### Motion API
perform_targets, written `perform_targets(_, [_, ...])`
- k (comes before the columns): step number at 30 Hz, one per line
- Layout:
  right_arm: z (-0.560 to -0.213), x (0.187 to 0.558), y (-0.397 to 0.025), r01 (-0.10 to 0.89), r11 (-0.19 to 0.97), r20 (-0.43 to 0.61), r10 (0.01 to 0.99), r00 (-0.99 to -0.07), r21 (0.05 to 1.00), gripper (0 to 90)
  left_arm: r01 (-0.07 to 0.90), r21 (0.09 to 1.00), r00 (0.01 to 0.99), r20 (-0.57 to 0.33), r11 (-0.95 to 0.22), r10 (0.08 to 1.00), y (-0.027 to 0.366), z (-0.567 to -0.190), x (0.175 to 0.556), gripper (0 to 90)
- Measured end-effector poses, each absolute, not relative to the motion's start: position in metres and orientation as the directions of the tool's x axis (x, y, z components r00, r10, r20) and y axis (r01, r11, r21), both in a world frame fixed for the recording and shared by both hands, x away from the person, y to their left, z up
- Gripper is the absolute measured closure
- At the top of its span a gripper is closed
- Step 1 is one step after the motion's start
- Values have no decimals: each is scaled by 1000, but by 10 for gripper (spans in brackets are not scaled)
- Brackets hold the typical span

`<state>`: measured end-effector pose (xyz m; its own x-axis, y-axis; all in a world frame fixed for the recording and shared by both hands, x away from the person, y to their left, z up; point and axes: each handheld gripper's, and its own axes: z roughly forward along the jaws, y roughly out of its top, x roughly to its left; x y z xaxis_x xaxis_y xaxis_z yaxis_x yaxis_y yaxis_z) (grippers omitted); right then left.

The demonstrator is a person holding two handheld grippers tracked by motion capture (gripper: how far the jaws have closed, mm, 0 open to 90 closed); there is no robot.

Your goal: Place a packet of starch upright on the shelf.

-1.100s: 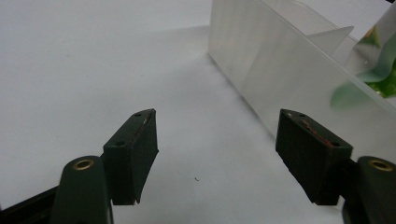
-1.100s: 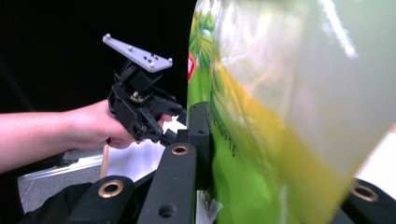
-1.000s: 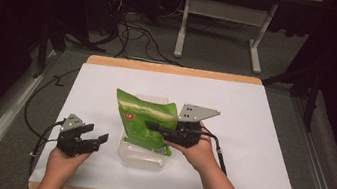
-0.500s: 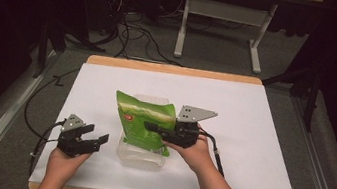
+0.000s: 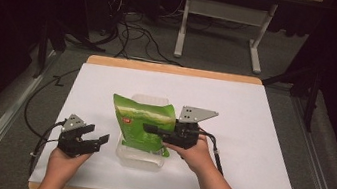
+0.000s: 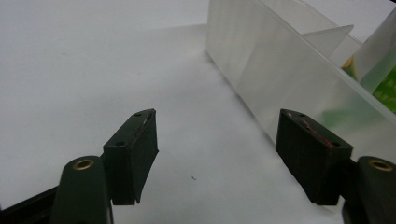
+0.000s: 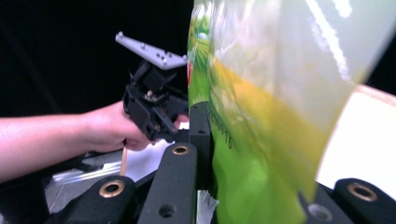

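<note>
Little has shifted: right tool [image 5: 151, 129] stays clamped on the green bag [image 5: 143, 128], held upright in the clear container [image 5: 139, 155] at bench [image 5: 251, 137] centre. Left tool [image 5: 96, 140], jaws wide, empty, waits at nine o'clock. Insertion appears under way.

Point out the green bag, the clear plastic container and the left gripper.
green bag [image 5: 143, 128]: high view, on its printed front face.
clear plastic container [image 5: 139, 158]: high view, on its near wall below the bag.
left gripper [image 5: 97, 139]: high view, midway between its open fingertips.
</note>
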<state>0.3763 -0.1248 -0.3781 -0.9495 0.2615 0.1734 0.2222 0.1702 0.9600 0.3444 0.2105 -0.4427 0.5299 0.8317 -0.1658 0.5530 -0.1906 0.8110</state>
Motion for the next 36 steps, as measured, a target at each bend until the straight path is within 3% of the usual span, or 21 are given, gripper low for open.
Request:
perform_targets(24, [-405,379,-118,273,179,211,306,-928,945,836,551,812,531,-163,-192,832,212,-442,344,300])
perform_targets(36, [-414,373,-123,259,229,168,352,-921,938,832,550,813,531,-163,-192,832,211,-442,344,300])
